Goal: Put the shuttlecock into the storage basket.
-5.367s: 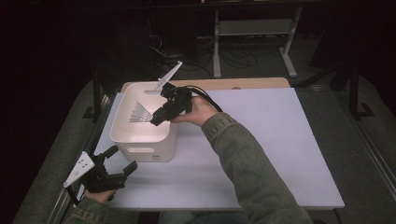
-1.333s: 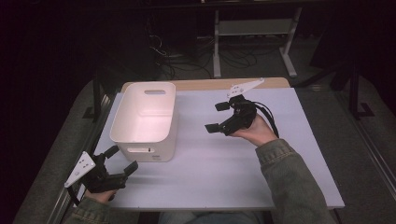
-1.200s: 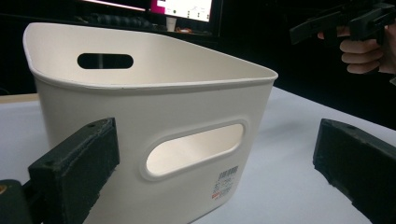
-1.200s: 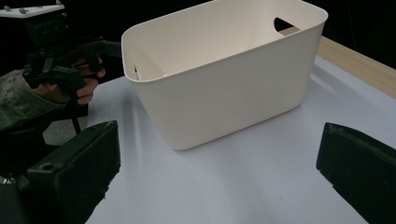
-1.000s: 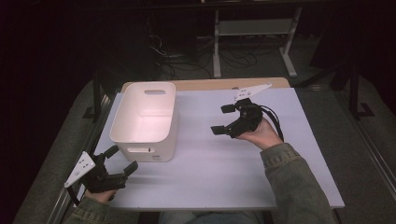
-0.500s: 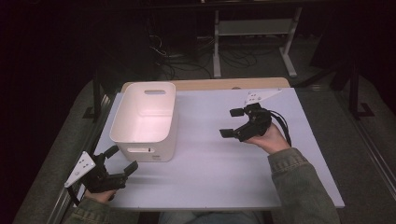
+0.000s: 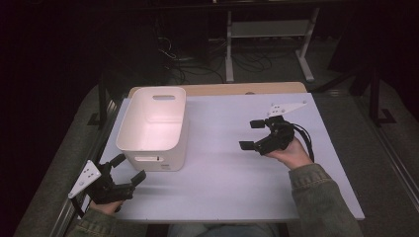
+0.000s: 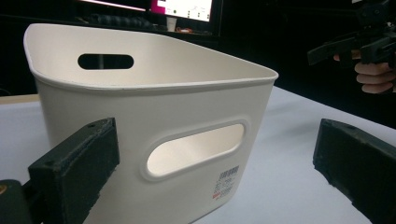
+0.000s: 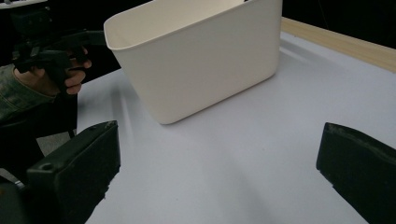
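A dark room surrounds the pale surface, with cables and a metal stand behind it. The white storage bin stands near the far left corner. The left tongs sit released at the near left corner, just beside the bin; the right tongs, also released, hover toward the right edge.

Three cameras, one white bin in common.
High view looks down and forward over the table; both gripper views sit low, facing the bin close from opposite sides.
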`<state>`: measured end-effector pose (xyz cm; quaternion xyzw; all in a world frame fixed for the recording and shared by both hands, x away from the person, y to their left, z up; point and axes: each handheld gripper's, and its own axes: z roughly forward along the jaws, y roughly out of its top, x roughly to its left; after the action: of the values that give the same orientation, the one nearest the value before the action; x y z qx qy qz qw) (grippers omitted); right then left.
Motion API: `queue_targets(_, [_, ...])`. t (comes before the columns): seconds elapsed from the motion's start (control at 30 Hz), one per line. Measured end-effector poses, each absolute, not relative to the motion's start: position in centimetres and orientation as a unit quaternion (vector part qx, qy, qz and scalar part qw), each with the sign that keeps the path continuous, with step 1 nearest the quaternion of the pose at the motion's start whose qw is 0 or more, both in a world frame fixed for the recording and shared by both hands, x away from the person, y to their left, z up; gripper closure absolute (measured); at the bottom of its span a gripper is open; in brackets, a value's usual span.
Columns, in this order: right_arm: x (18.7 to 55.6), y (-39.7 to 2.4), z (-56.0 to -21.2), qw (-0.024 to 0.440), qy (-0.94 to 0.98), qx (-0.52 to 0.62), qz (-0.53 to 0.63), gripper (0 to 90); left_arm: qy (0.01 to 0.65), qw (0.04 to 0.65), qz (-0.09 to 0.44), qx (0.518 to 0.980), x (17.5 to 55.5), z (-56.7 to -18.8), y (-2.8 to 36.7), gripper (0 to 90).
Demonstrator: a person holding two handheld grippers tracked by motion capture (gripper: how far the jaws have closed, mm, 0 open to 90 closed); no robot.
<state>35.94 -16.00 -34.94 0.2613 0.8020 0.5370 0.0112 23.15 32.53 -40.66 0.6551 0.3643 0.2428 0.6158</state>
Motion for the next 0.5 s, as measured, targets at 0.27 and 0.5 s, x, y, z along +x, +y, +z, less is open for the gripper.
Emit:
queue_targets(0.27, [35.3, -17.2, -35.9, 0.017, 0.798, 0.274, 0.537, 0.0, 0.365, 0.616, 0.242, 0.655, 23.2, -40.7, 32.5, 0.0])
queue_targets(0.5, [34.7, -18.1, -36.5, 0.031, 0.790, 0.283, 0.543, 0.0, 0.364, 0.615, 0.243, 0.657, 23.2, -40.6, 32.5, 0.0])
